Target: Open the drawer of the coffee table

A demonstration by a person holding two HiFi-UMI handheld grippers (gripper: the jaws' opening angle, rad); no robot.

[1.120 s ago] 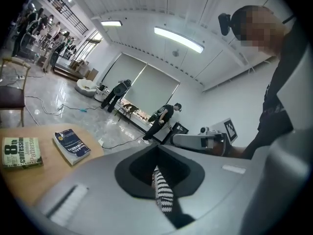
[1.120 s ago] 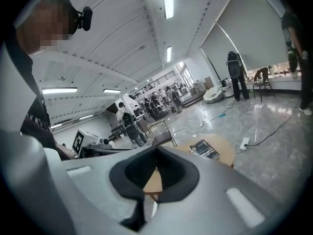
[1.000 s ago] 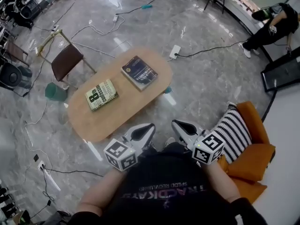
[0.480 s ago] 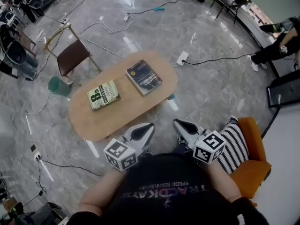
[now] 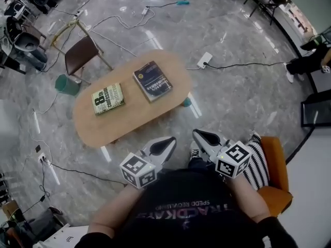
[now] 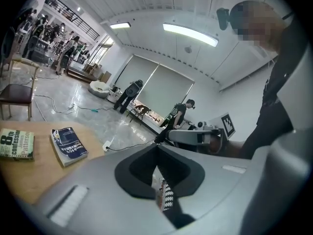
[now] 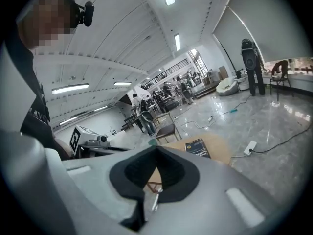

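Note:
The oval wooden coffee table (image 5: 130,119) stands on the marble floor ahead of me, with a green-and-cream book (image 5: 108,98) and a dark blue book (image 5: 152,80) lying on top. No drawer shows from above. My left gripper (image 5: 169,140) and right gripper (image 5: 198,134) are held side by side close to the body, short of the table's near edge and touching nothing. Both are shut with nothing between the jaws. In the left gripper view the tabletop (image 6: 34,177) and both books lie to the left of the shut left gripper (image 6: 157,145). In the right gripper view the blue book (image 7: 197,148) shows beyond the shut right gripper (image 7: 156,148).
An orange armchair (image 5: 274,182) with a striped cushion (image 5: 255,164) stands close at my right. A brown chair (image 5: 81,53) and a green bin (image 5: 67,84) are beyond the table at left. Cables and a power strip (image 5: 204,60) cross the floor; people stand far off.
The person has shifted across the floor and both grippers travelled along in front of the body. The table sits slightly further left in view. Both grippers stayed shut.

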